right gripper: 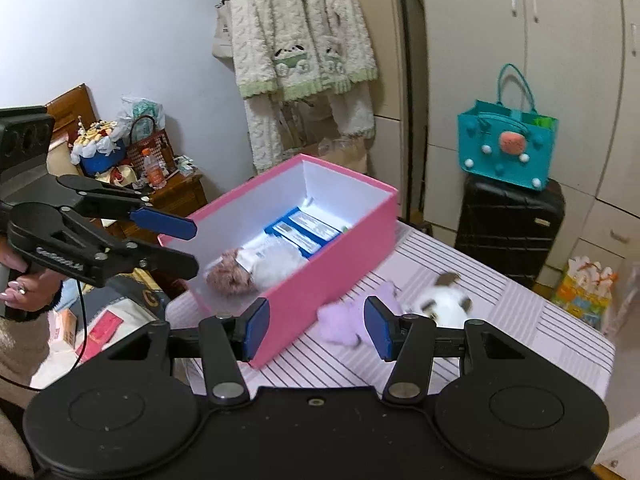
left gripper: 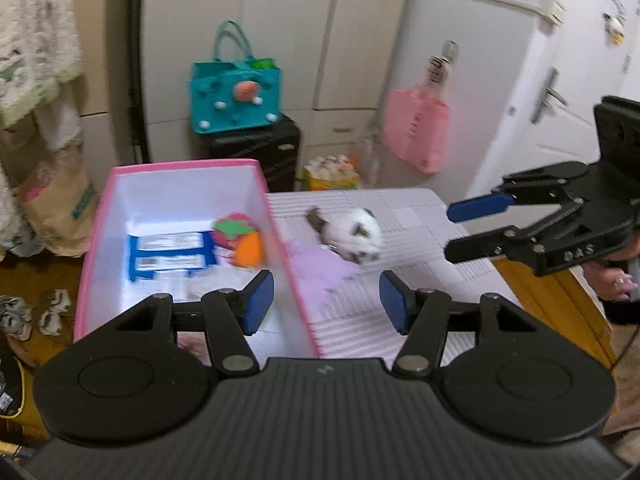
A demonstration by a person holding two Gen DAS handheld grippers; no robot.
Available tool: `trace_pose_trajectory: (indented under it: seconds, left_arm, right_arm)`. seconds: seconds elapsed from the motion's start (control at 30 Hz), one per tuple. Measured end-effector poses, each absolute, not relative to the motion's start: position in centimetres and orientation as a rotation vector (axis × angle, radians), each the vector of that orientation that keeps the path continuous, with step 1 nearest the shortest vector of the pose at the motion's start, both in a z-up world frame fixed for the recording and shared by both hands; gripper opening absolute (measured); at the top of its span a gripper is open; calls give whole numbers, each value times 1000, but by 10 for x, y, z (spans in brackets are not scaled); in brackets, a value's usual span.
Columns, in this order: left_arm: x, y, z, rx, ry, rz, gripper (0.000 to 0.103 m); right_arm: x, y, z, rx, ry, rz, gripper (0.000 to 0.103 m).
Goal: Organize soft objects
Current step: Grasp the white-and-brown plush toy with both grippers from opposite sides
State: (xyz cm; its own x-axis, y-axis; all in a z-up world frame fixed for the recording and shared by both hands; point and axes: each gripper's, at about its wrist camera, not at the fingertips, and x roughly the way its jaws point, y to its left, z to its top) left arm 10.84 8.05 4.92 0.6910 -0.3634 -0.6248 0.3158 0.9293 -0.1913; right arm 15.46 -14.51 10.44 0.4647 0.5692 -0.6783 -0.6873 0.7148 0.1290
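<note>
A pink box (left gripper: 184,168) with a white inside stands on the striped table mat (left gripper: 400,320). In it lie blue packets (left gripper: 172,256) and a red and orange plush (left gripper: 240,236). The right wrist view also shows a brownish plush (right gripper: 230,274) at the box's (right gripper: 332,268) near end. A white plush toy (left gripper: 356,236) with brown ears and a purple skirt lies on the mat beside the box, also seen as the white toy (right gripper: 440,304). My left gripper (left gripper: 326,300) hovers open over the box's right wall, holding nothing. My right gripper (right gripper: 318,326) hangs open above the box corner and the toy, nothing between its pads.
A teal bag (left gripper: 236,96) sits on a black suitcase (left gripper: 256,152) behind the table. A pink bag (left gripper: 416,132) hangs by the white door. A fleece jacket (right gripper: 304,28) hangs on the wall. A cluttered wooden stand (right gripper: 168,192) is to the left, and paper bags are on the floor.
</note>
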Motion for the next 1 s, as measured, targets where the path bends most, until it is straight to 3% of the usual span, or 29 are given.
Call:
trace_pose_trajectory:
  seconds: [0.47, 1.0]
  left_arm:
    - [117, 0, 27, 16, 754, -508, 58]
    - [193, -53, -21, -63, 690, -400, 61]
  right_arm:
    - [144, -200, 66, -186, 724, 764, 61]
    - [198, -208, -1, -296, 603, 738, 66]
